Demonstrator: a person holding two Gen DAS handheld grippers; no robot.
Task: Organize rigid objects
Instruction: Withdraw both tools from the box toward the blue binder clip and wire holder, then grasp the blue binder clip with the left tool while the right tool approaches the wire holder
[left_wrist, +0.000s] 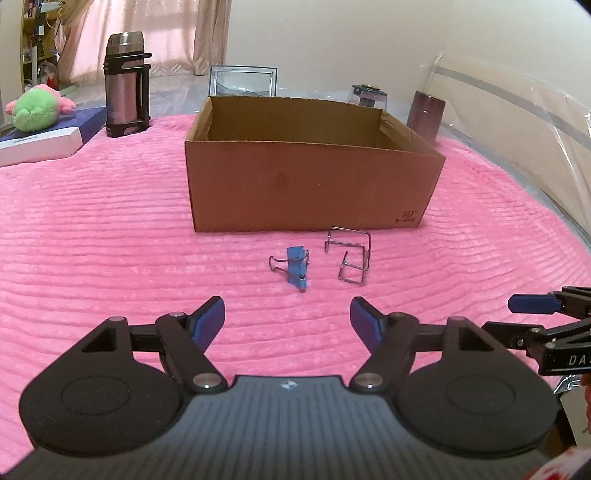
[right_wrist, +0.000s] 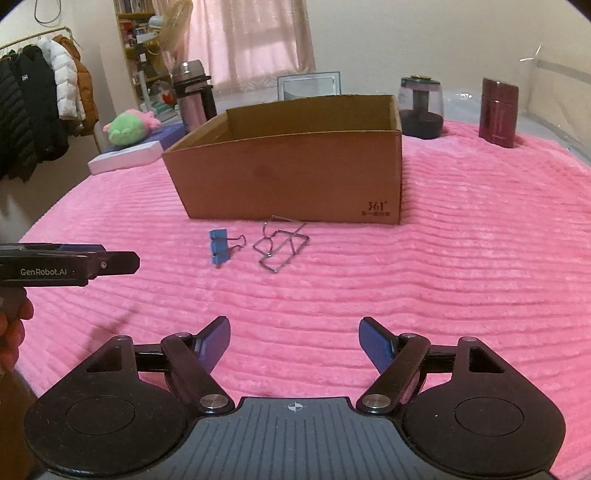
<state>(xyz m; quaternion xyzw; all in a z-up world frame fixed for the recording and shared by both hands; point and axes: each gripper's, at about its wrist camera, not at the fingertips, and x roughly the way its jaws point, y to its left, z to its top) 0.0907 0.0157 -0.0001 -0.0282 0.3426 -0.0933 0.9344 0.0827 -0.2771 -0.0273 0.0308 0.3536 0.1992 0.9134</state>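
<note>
Pink ribbed fleece (left_wrist: 110, 229) covered my work surface. Near the open brown cardboard box (left_wrist: 310, 181), the small blue binder clip (left_wrist: 296, 266) lay with its long axis running near-to-far, wire handles pointing left, just left of a bent wire frame (left_wrist: 349, 254). My left gripper (left_wrist: 287, 320) and right gripper (right_wrist: 293, 338) hovered released, gripping nothing.

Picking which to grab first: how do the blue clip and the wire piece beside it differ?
The blue clip has a solid blue body with small wire handles; the wire piece is bare silver wire, all open loops. The clip is compact; the wire piece spreads wider. The clip lies to the left, the wire piece nearer the box's printed corner. Both lie on the pink blanket before the box, untouched.
</note>
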